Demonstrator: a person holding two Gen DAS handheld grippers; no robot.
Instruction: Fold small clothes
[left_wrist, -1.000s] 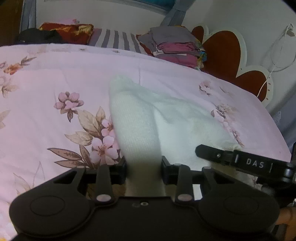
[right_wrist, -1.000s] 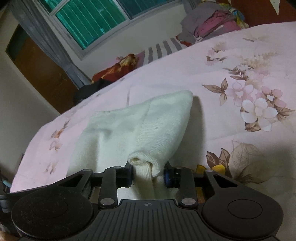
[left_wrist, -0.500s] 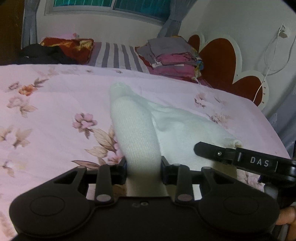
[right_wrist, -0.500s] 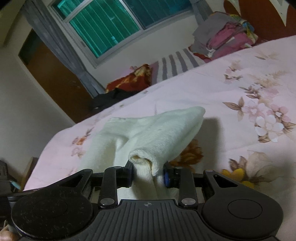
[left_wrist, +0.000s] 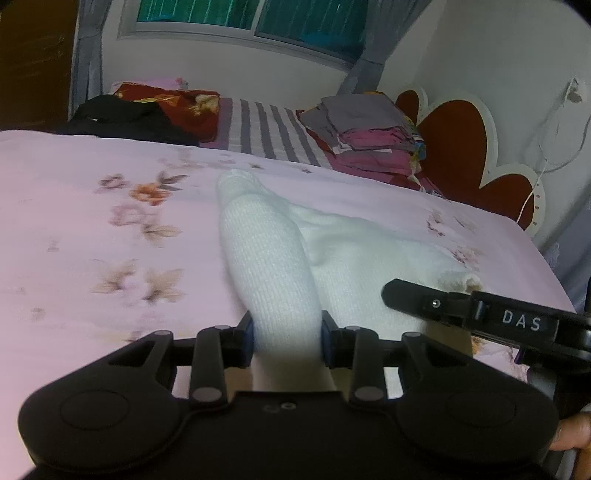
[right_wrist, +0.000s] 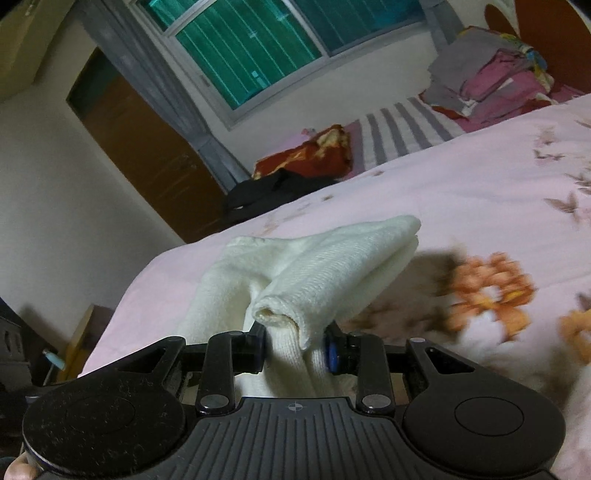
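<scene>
Ahead of me a bed (left_wrist: 92, 229) spreads under a pink flowered cover. Beyond it the pale wall (left_wrist: 221, 70) holds a window (right_wrist: 258, 55) with green panes and grey curtains (right_wrist: 155, 81). A red, heart-shaped headboard (left_wrist: 454, 147) stands to one side, a brown wooden door (right_wrist: 140, 155) to the other.

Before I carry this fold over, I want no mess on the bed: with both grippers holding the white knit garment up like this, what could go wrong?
1. The right gripper pinches only a rolled edge of the white knit garment; it might slip free.
2. The left gripper clamps a thick bunch, so layers may shift and crease the fold.
3. The far end still drags on the floral bedspread and could tuck under.
</scene>
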